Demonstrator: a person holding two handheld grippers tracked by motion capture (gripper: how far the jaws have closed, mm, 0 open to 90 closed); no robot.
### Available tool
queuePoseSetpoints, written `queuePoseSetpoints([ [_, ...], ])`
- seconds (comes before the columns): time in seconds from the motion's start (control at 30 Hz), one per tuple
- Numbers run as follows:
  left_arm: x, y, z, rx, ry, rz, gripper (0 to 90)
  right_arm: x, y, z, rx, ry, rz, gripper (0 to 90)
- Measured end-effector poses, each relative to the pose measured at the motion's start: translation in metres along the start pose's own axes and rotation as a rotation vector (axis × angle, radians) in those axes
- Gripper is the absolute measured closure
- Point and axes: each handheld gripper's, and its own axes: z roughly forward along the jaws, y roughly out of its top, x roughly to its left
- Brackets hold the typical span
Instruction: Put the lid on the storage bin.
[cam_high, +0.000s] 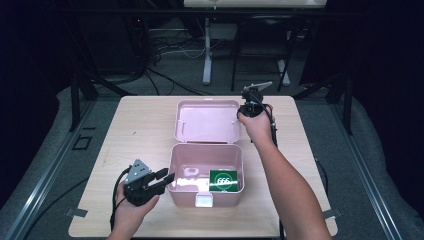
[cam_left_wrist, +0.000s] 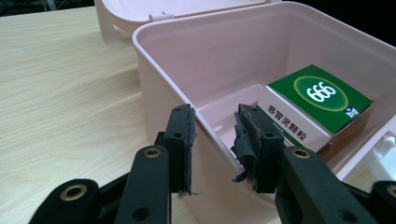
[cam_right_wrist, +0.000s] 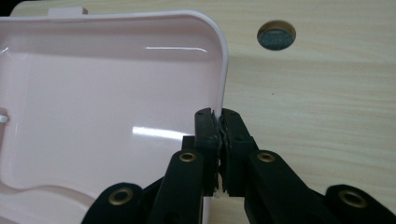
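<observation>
Wooden desk (cam_high: 140, 135), carrying a pink box (cam_high: 181, 197) with its lid (cam_high: 207, 120) swung open and lying flat just behind it. Inside the box, at its right end, a green carton (cam_high: 223, 180) marked 666. Left gripper (cam_left_wrist: 215, 140) released, jaws straddling the box's left wall without touching it. Right gripper (cam_right_wrist: 219, 135) clenched on the lid's right rim, behind the box.
</observation>
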Motion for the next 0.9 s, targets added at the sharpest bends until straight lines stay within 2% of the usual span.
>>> queuePoseSetpoints([
  [0.3, 0.0, 0.0, 0.0, -0.004, 0.002, -0.013, 66.4, 0.007, -0.005, -0.027, -0.092, 0.01, -0.059, 87.1],
  [0.57, 0.0, 0.0, 0.0, -0.005, 0.003, -0.022, 67.2, 0.009, -0.011, -0.044, -0.142, 0.03, -0.096, 87.1],
  [0.9, 0.0, 0.0, 0.001, -0.008, 0.01, -0.023, 67.3, 0.01, -0.019, -0.059, -0.195, 0.061, -0.113, 87.5],
])
